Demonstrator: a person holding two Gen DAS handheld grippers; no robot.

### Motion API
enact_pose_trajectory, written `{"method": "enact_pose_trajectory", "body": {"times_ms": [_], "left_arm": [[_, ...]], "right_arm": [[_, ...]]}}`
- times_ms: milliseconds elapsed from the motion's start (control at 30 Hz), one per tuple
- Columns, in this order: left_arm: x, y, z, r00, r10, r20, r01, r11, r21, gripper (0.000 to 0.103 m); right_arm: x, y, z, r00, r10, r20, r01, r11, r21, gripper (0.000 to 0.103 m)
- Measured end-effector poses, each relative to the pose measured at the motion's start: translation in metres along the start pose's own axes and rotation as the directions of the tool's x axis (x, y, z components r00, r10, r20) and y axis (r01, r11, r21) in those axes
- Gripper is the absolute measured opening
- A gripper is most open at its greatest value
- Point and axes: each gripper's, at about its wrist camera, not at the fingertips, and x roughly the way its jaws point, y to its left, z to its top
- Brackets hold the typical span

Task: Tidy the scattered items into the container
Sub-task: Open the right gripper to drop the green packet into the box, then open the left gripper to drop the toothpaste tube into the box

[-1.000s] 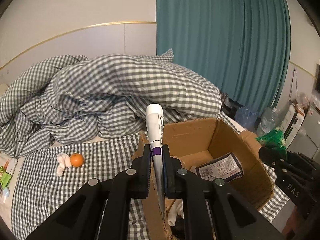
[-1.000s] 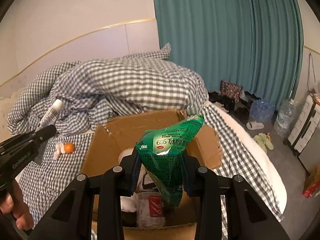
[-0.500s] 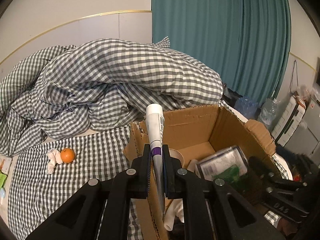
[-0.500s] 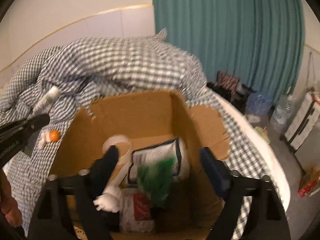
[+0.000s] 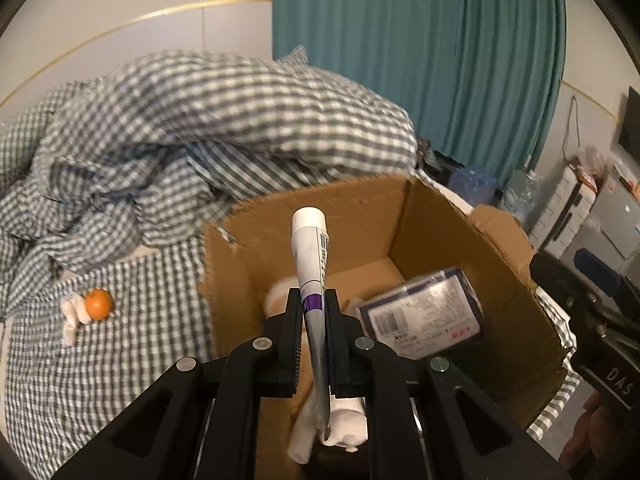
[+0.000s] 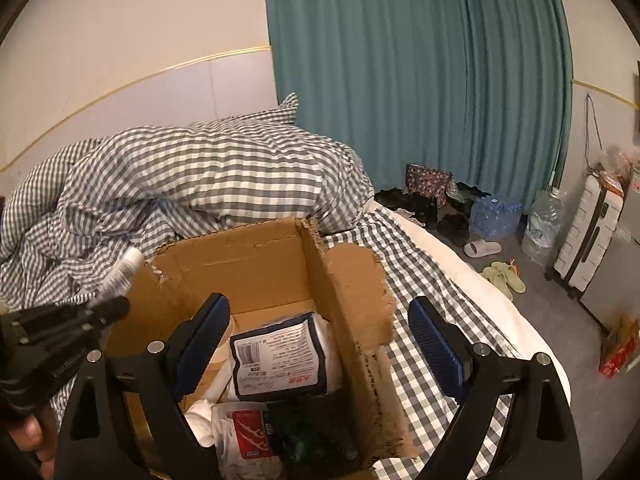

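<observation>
Blurring packet [image 5: 420, 314] (text unreadable) in box [image 5: 460, 232]

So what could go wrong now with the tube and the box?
The tube is pinched low down in the left gripper, so when let go it might tip and catch the box's torn rim instead of dropping in. The cardboard box already looks crowded, so it could land on the packet and slide. The right gripper, jaws opening and empty, straddles the box wall and could knock it.

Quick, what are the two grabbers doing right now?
Left gripper: closed on the white tube, over the box.
Right gripper: jaws opening wide, nothing between them.
</observation>
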Motion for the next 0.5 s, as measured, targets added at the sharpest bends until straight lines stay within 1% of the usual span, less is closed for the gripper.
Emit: {"method": "enact_pose_trajectory", "body": {"times_ms": [100, 167, 267, 333, 367, 400, 433, 467, 500], "left_arm": [[0.013, -0.006, -0.003, 0.997, -0.034, -0.065, 0.034, 0.999, 0.005, 0.009], [0.020, -0.012, -0.006, 0.994, -0.029, -0.103, 0.031, 0.999, 0.022, 0.010], [0.023, -0.015, -0.010, 0.994, -0.016, -0.112, 0.020, 0.999, 0.034, 0.011], [0.023, -0.015, -0.010, 0.993, -0.012, -0.114, 0.016, 0.999, 0.031, 0.016], [0.022, -0.014, -0.010, 0.994, -0.014, -0.113, 0.017, 0.999, 0.029, 0.026], [0.022, -0.014, -0.009, 0.994, -0.011, -0.112, 0.014, 1.000, 0.028, 0.052], [0.021, -0.013, -0.008, 0.994, -0.007, -0.109, 0.010, 1.000, 0.027, 0.068], [0.018, -0.011, -0.007, 0.995, -0.004, -0.096, 0.006, 1.000, 0.021, 0.090], [0.015, -0.009, -0.006, 0.997, -0.006, -0.080, 0.007, 1.000, 0.013, 0.093]], "right_arm": [[0.000, -0.004, -0.001, 1.000, -0.003, -0.004, 0.003, 1.000, 0.003, 0.091], [0.000, -0.007, -0.002, 1.000, -0.003, -0.005, 0.003, 1.000, 0.008, 0.091], [-0.001, -0.008, -0.003, 1.000, -0.003, -0.006, 0.003, 1.000, 0.012, 0.091], [-0.001, -0.007, -0.002, 1.000, -0.003, -0.004, 0.003, 1.000, 0.010, 0.091], [-0.002, -0.006, -0.002, 1.000, -0.003, -0.003, 0.004, 1.000, 0.011, 0.091], [-0.003, -0.006, -0.001, 1.000, -0.004, -0.001, 0.004, 1.000, 0.012, 0.091], [-0.004, -0.005, -0.001, 1.000, -0.006, 0.004, 0.006, 1.000, 0.012, 0.091], [-0.005, -0.004, 0.000, 1.000, -0.012, 0.008, 0.012, 1.000, 0.009, 0.091], [-0.006, -0.002, 0.001, 1.000, -0.018, 0.013, 0.018, 1.000, 0.004, 0.091]]}}
